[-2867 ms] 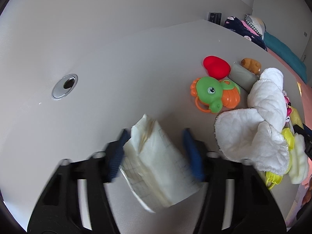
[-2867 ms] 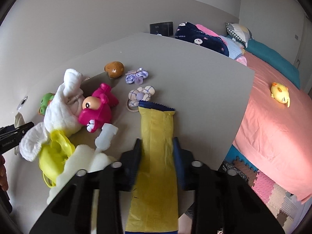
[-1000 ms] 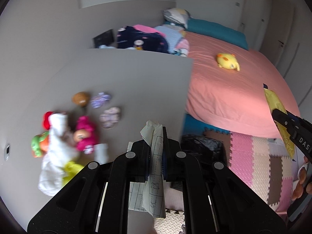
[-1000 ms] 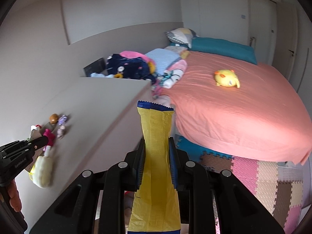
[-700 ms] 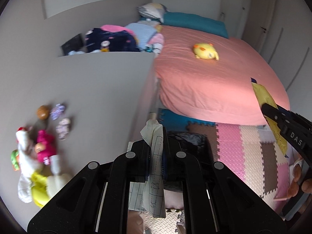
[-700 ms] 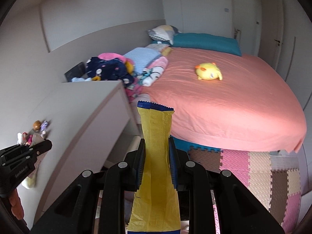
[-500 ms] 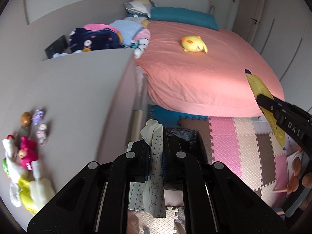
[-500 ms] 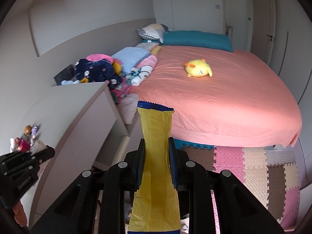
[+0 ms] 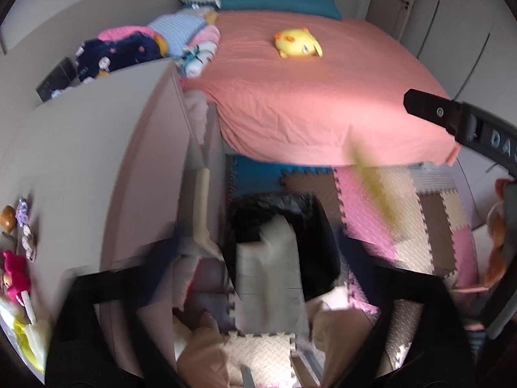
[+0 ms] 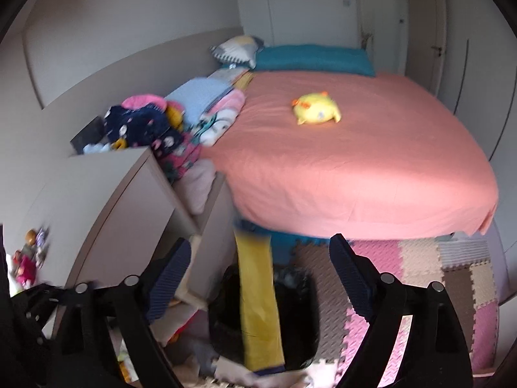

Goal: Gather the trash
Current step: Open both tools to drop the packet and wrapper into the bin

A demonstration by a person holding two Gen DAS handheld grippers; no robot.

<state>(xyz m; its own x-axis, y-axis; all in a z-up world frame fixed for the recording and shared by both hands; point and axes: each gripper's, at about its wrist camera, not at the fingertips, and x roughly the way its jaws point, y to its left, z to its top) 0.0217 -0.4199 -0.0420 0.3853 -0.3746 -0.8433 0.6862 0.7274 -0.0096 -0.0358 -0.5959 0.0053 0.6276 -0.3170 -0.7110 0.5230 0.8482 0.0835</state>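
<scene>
Both grippers are over a black trash bin (image 9: 284,226) that stands on the floor beside the desk; it also shows in the right wrist view (image 10: 290,317). My left gripper (image 9: 258,258) is open, its fingers blurred, and the white crumpled paper (image 9: 268,278) is loose between them, falling over the bin. My right gripper (image 10: 258,268) is open, and the yellow wrapper (image 10: 258,297) is loose between its fingers, dropping toward the bin. The wrapper shows as a yellow blur in the left wrist view (image 9: 371,187).
A grey desk (image 9: 97,161) with toys (image 9: 13,274) is on the left. A bed with a pink sheet (image 10: 355,161) and a yellow plush (image 10: 316,108) lies behind. Foam puzzle mats (image 9: 404,220) cover the floor. Clothes (image 10: 145,129) are piled by the bed.
Both grippers have opened. The paper and the yellow wrapper, held shut half a second ago, have left the fingers and are falling toward the bin.
</scene>
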